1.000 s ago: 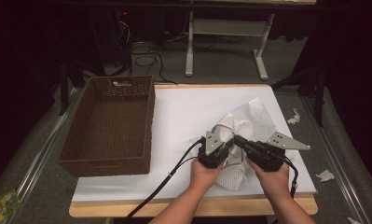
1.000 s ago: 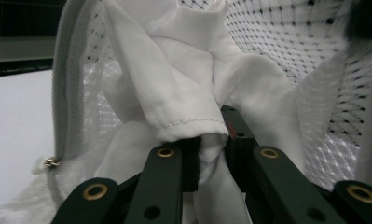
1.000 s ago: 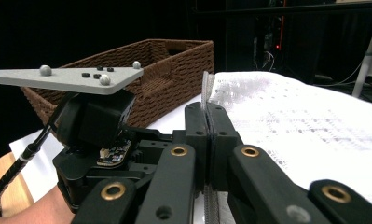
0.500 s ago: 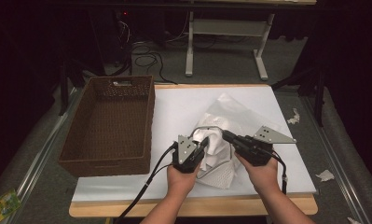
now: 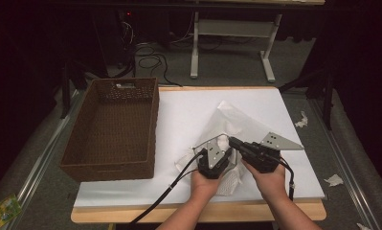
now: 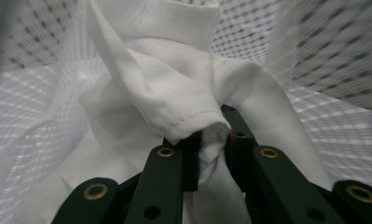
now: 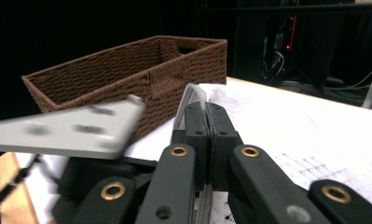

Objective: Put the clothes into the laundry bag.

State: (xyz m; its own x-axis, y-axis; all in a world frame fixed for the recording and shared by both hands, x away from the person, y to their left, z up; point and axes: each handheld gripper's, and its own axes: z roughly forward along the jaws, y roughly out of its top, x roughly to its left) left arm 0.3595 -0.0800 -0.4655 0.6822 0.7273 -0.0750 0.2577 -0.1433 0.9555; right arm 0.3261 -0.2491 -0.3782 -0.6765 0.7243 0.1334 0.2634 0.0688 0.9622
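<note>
high view: at the left of the table [image 5: 131, 196] stands the brown wicker basket [image 5: 113, 129], well apart from the work. right of it, near the front edge, the white mesh bag [image 5: 236, 120] lies on the white cover, its far end lifted into a peak. the left gripper [image 5: 220, 152] sits inside the bag's mouth; the left gripper view shows its jaws clamped on a bunched hem of white cloth [image 6: 174, 100], with mesh all around, so the cloth is already partly in the bag. just to its right, the right gripper [image 5: 232, 142] has its jaws pressed together on the bag's rim [image 7: 191, 95], a thin band of mesh and edging pinched between them.

the step in hand looks like stuffing the cloth into the bag. to do it well, i'd judge the right gripper should keep the rim raised and taut so the mouth stays wide, while the left pushes the cloth deep before letting go, then backs out without snagging the mesh.
</note>
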